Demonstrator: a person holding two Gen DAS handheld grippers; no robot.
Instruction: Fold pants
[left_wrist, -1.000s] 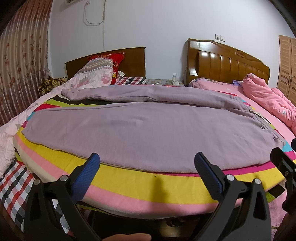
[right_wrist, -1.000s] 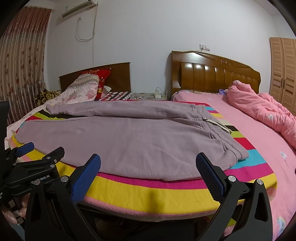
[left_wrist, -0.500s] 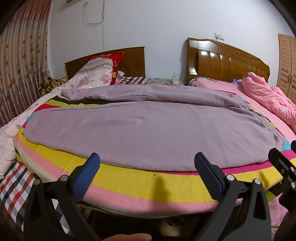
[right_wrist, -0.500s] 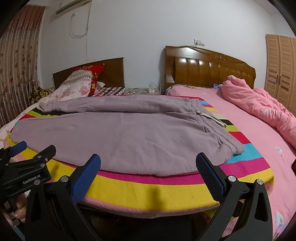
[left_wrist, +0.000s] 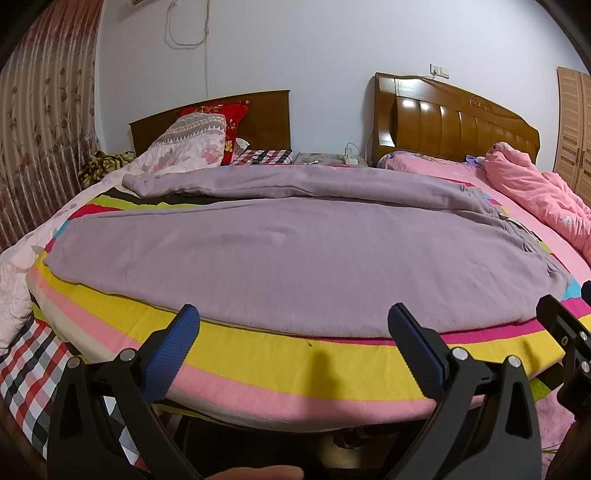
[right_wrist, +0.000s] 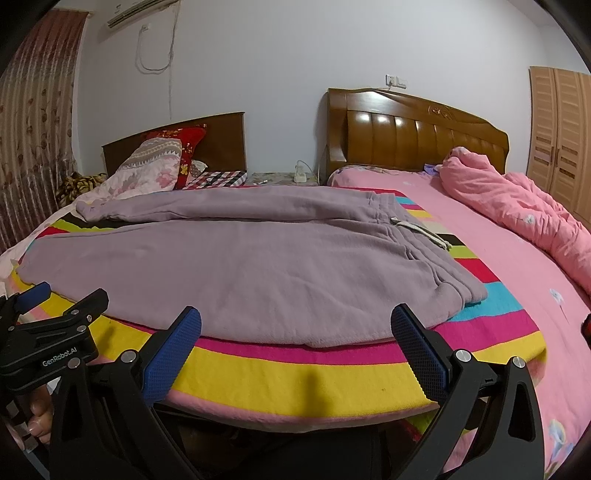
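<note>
Plainly the mauve pants (left_wrist: 295, 254) are soft, thick fleece, limp but not slippery; they lie spread flat on the striped blanket (left_wrist: 280, 354) on the bed, waistband (right_wrist: 417, 236) right. Best pinched at waistband and cuff. Left tool (left_wrist: 295, 343) and right tool (right_wrist: 295, 343) gape wide, empty, touching nothing

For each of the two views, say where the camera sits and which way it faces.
Left wrist: on the left gripper, facing across the pants to the headboards; open fingers, right gripper at the right edge.
Right wrist: on the right gripper, facing likewise; left gripper at left.
Shared: pants, striped blanket.
</note>
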